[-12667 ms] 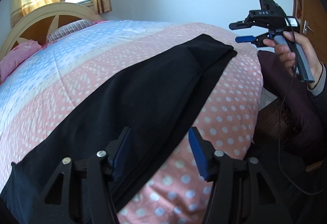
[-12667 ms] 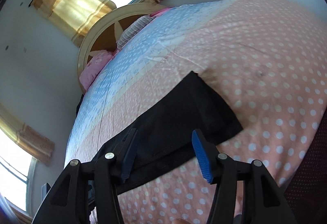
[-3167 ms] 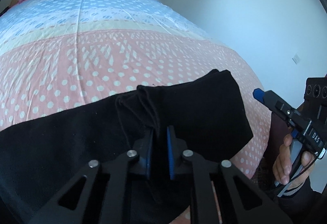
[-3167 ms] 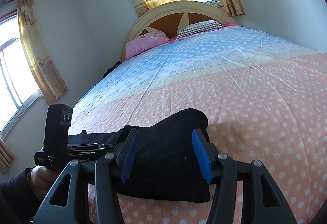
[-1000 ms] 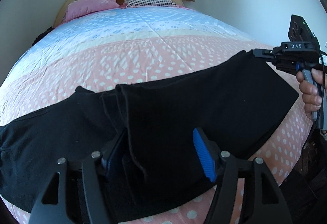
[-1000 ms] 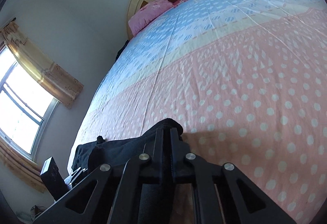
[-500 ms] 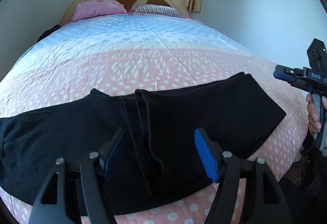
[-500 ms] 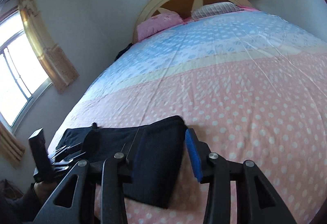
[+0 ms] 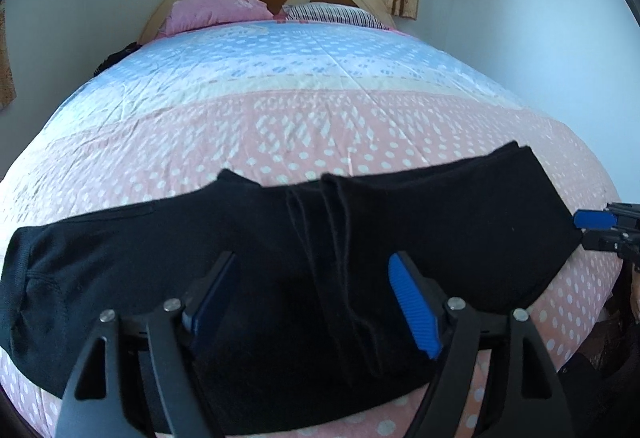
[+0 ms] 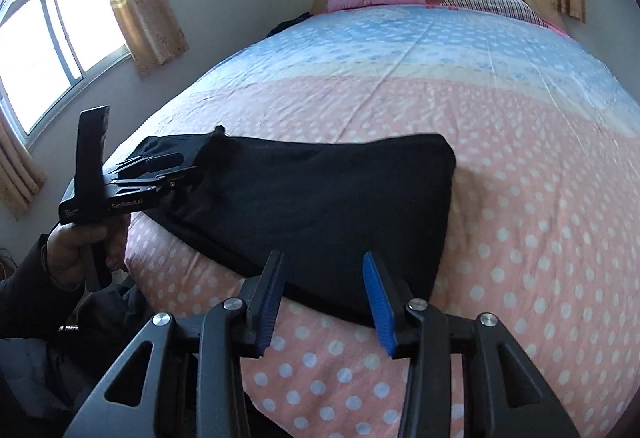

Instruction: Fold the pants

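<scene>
From the left wrist, we are hovering our left tool over the black pants, its jaws opening wide and gripping nothing. The pants are lying folded across the bed. From the right wrist, our right tool, clamped a second ago, is standing half-spread, empty, above the folded edge.

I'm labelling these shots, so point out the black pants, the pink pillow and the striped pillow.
black pants [image 9: 460, 222]: left wrist view, folded-over layer.
pink pillow [image 9: 216, 9]: left wrist view, its front face.
striped pillow [image 10: 492, 4]: right wrist view, its top.
</scene>
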The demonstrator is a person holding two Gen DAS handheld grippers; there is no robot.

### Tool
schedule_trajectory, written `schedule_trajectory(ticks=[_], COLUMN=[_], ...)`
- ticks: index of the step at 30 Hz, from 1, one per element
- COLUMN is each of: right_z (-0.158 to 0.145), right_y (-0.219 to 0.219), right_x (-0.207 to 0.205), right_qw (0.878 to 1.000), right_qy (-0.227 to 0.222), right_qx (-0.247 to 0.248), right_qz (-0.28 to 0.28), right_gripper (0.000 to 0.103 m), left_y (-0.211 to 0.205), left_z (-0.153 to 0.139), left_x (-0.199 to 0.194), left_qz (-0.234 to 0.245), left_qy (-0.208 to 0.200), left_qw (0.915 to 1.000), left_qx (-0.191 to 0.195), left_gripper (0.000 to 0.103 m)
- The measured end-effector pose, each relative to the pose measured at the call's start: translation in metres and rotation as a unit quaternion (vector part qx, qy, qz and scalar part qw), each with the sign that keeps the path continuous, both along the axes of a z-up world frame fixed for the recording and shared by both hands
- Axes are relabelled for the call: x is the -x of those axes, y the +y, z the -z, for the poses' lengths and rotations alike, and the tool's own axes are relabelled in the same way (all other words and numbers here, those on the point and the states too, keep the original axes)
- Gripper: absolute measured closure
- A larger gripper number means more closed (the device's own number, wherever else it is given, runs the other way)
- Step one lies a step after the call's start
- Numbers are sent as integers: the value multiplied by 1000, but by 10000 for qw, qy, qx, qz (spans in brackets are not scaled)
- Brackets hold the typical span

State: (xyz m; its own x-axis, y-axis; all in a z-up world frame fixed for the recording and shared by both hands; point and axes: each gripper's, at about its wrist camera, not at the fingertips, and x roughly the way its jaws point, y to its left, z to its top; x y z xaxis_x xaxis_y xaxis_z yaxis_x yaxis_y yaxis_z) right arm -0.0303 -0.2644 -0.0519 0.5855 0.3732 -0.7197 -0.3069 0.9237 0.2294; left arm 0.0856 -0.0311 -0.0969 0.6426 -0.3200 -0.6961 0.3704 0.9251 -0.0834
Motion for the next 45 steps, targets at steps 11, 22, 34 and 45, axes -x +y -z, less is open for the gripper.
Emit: schedule_trajectory(ticks=[11, 22, 34, 45], right_z=[35, 14, -3, 7], right_y=[65, 53, 83, 105], right_x=[-37, -23, -17, -20], right_qw=[9984, 9986, 9966, 9963], right_qy=[370, -153, -554, -495], right_qx=[152, -361, -203, -212], right_qz=[-404, -351, -579, -677], right_gripper=[60, 60, 59, 59], left_y=[10, 123, 257, 245], left_z=[18, -17, 24, 29], left_x=[-39, -17, -31, -27], left_qz=[-435, -1265, -2325, -2130], left_qy=[340, -407, 400, 591], left_qw=[9985, 9909, 9703, 9730], left_qx=[-21, -225, 541, 671], left_gripper=[15, 15, 29, 59])
